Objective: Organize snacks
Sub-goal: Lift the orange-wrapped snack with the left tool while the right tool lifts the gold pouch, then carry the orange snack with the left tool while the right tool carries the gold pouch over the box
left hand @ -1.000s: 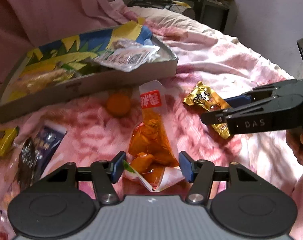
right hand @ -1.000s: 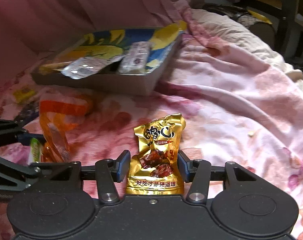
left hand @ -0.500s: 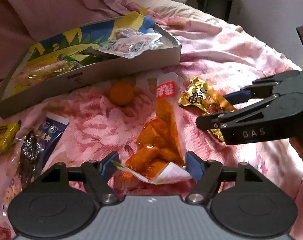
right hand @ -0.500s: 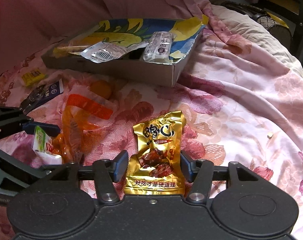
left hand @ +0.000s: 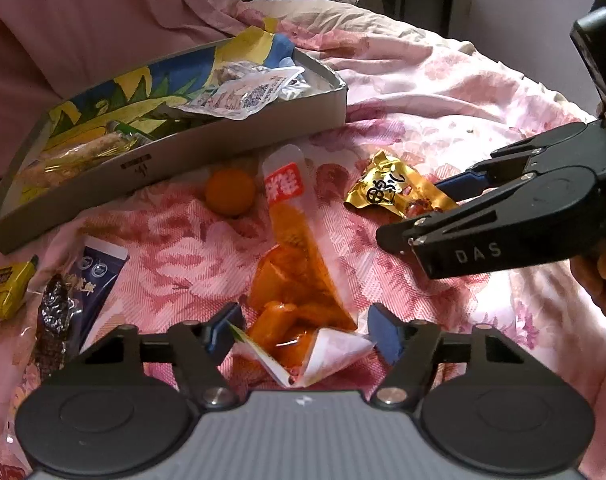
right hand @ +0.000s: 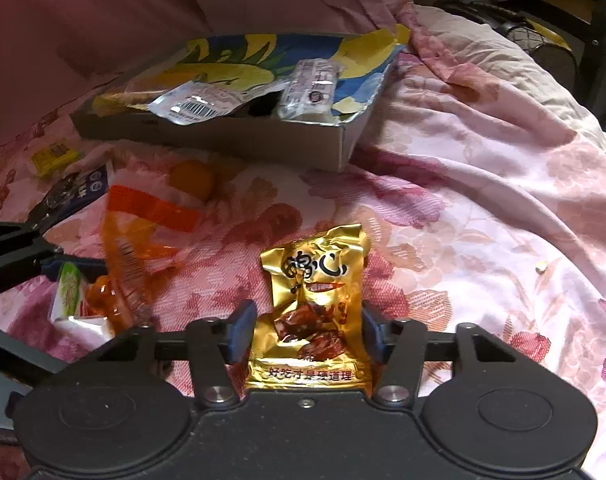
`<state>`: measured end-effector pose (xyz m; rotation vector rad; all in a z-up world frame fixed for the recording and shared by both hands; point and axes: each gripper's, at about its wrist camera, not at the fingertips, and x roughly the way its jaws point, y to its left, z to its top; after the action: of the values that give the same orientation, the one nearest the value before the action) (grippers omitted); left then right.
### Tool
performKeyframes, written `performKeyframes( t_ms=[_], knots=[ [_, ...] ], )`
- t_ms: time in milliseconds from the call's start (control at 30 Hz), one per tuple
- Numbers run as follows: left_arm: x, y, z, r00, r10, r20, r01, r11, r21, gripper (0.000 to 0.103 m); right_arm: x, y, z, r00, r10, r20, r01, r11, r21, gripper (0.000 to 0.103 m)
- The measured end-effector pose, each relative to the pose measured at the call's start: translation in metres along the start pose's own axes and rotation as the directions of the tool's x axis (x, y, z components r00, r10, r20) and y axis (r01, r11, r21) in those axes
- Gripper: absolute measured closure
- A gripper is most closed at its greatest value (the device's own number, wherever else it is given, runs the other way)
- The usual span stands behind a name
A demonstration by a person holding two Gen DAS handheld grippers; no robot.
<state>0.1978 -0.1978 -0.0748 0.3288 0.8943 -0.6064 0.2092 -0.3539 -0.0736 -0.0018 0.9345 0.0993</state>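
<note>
1. Though the left gripper [left hand: 303,330] straddles the near-lying orange snack pouch [left hand: 299,280] with fingers spread apart, its slippery film could slide free;
2. the right gripper [right hand: 309,334], likewise unclosed around the gold packet [right hand: 313,312], might crumple it before the far snack box [right hand: 263,142].

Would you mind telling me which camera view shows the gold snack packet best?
The right wrist view: the gold snack packet faces the camera between the right gripper fingers, its print readable. The left wrist view shows it smaller, tilted and partly hidden behind that gripper.
</note>
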Motion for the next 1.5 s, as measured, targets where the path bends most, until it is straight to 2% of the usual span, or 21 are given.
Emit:
performKeyframes(
  t_ms=[100, 133, 533, 700, 833, 933, 1167, 1333, 1500],
  knots=[
    [-0.003, 0.000, -0.004, 1.000, 0.013, 0.014, -0.012, 0.999, -0.032, 0.034, -0.002, -0.001, -0.001, 1.000, 0.002, 0.006, -0.002, 1.000, 0.011, 0.051],
    [-0.005, 0.000, -0.005, 1.000, 0.023, 0.019, -0.022, 0.999, -0.036, 0.040, -0.002, -0.001, -0.001, 1.000, 0.003, 0.008, -0.003, 1.000, 0.015, 0.051],
    [-0.023, 0.008, -0.007, 0.996, 0.081, 0.049, -0.074, 0.990, -0.120, 0.041, -0.014, -0.003, -0.002, 0.997, 0.058, 0.050, -0.061, 0.995, 0.077, 0.054],
    [-0.039, 0.016, 0.002, 0.988, 0.111, 0.107, -0.092, 0.981, -0.172, 0.041, -0.026, -0.002, -0.001, 0.992, 0.059, 0.108, -0.068, 0.994, 0.086, 0.054],
    [-0.054, 0.023, 0.015, 0.977, 0.128, 0.171, -0.095, 0.977, -0.194, 0.041, -0.041, -0.004, 0.002, 0.981, 0.040, 0.192, -0.059, 0.994, 0.095, 0.054],
    [-0.064, 0.031, 0.027, 0.965, 0.149, 0.217, -0.098, 0.969, -0.226, 0.041, -0.050, -0.007, 0.004, 0.966, 0.019, 0.259, -0.049, 0.993, 0.110, 0.054],
    [-0.071, 0.050, 0.069, 0.940, 0.202, 0.276, -0.125, 0.954, -0.272, 0.041, -0.065, -0.013, 0.013, 0.913, -0.035, 0.407, -0.032, 0.987, 0.157, 0.053],
    [-0.064, 0.062, 0.096, 0.931, 0.232, 0.284, -0.133, 0.935, -0.328, 0.041, -0.063, -0.010, 0.031, 0.864, -0.047, 0.502, -0.042, 0.986, 0.164, 0.054],
    [-0.050, 0.073, 0.118, 0.929, 0.253, 0.271, -0.140, 0.916, -0.376, 0.040, -0.050, -0.009, 0.053, 0.825, -0.039, 0.563, -0.075, 0.981, 0.178, 0.053]
  ],
)
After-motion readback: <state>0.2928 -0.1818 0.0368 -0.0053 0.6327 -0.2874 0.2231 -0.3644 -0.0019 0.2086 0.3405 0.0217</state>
